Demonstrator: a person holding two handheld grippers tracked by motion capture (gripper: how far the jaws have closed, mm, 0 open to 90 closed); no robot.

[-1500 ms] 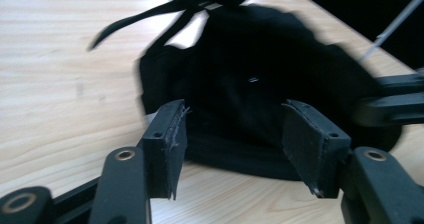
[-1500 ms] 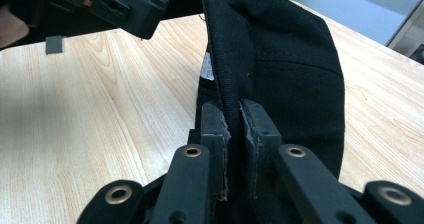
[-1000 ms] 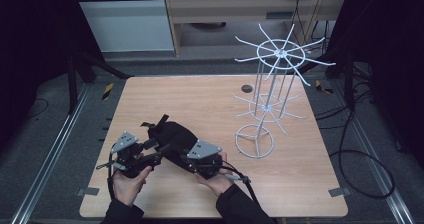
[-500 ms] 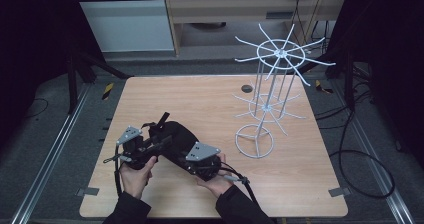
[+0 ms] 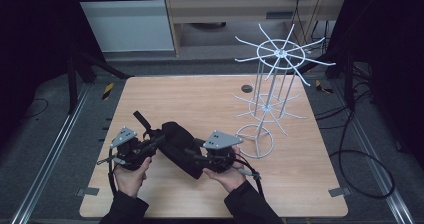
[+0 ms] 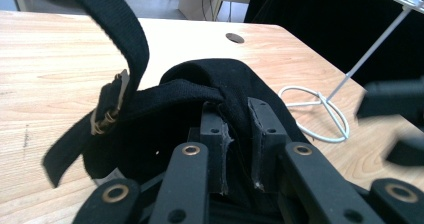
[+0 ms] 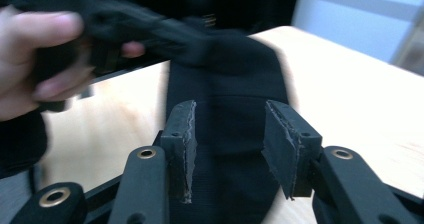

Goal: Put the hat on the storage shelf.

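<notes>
A black cap [image 5: 176,140] with a buckled back strap [image 6: 107,113] lies on the wooden table [image 5: 200,99], between my two grippers. My left gripper [image 5: 152,144] is shut on the cap's black band [image 6: 239,115]; the fabric is pinched between its jaws, and the strap's free end [image 6: 116,19] curls upward. My right gripper [image 5: 194,156] comes in from the cap's other side. Its jaws stand open, with the cap's dark fabric [image 7: 227,134] lying between them and the pads [image 7: 181,134] apart from it. Beyond the cap, the right gripper view has the person's left hand [image 7: 35,54].
A white wire carousel rack [image 5: 274,79] stands at the right, its ring base [image 5: 255,140] close to my right gripper and also in the left gripper view as the ring base [image 6: 320,115]. A small round hole [image 5: 246,88] sits in the tabletop behind it. Bare wood stretches behind the cap.
My right gripper has shifted a little to the right and away from the person, still moving and blurred. The left gripper and the cap have barely moved.
</notes>
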